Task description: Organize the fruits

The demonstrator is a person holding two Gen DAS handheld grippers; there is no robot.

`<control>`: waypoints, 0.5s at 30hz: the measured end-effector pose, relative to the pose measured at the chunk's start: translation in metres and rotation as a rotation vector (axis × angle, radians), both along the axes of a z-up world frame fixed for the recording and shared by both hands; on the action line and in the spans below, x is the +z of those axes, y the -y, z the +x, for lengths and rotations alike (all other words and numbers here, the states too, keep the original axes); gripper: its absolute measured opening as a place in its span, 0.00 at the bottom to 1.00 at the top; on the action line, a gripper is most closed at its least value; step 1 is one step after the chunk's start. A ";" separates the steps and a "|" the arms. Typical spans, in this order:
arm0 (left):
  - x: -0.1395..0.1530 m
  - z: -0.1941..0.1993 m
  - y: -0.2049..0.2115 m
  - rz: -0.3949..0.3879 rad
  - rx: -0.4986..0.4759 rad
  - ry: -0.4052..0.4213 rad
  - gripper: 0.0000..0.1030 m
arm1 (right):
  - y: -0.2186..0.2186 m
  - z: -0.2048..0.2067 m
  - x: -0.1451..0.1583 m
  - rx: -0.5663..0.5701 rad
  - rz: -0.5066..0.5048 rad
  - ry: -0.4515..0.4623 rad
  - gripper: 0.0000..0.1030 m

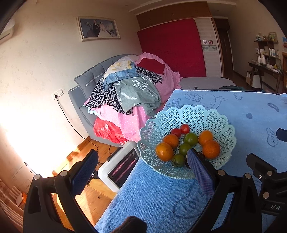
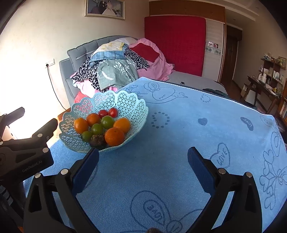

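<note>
Both our grippers, left (image 1: 141,166) and right (image 2: 143,161), hang with jaws wide apart, empty. The lattice basket (image 2: 125,100) overhangs the bench (image 2: 179,129) corner; nudging its rim could tip the oranges (image 2: 114,136) off.

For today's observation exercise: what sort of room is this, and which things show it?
Most likely a home bedroom: a grey padded bed heaped with folded clothes and bedding, a framed wedding portrait on the wall, and a wardrobe behind.

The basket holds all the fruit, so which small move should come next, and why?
Probably draw both tongs back. All the fruit already lies in the basket, the blue cloth around it is bare, and the left tongs and right tongs stand open, holding nothing.
</note>
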State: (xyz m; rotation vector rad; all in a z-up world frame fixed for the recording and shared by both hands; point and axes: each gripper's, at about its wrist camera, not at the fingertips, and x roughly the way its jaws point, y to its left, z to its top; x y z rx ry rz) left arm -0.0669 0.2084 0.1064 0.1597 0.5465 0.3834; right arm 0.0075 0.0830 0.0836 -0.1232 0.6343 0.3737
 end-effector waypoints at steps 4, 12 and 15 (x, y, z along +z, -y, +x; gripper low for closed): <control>0.002 -0.001 -0.004 -0.008 0.004 0.002 0.95 | -0.002 -0.002 0.000 0.004 -0.003 0.000 0.97; 0.004 -0.001 -0.005 -0.007 0.005 0.005 0.95 | -0.006 -0.004 0.002 0.007 -0.010 0.001 0.97; 0.004 -0.002 -0.004 -0.005 0.004 0.006 0.95 | -0.007 -0.005 0.003 0.007 -0.010 0.002 0.97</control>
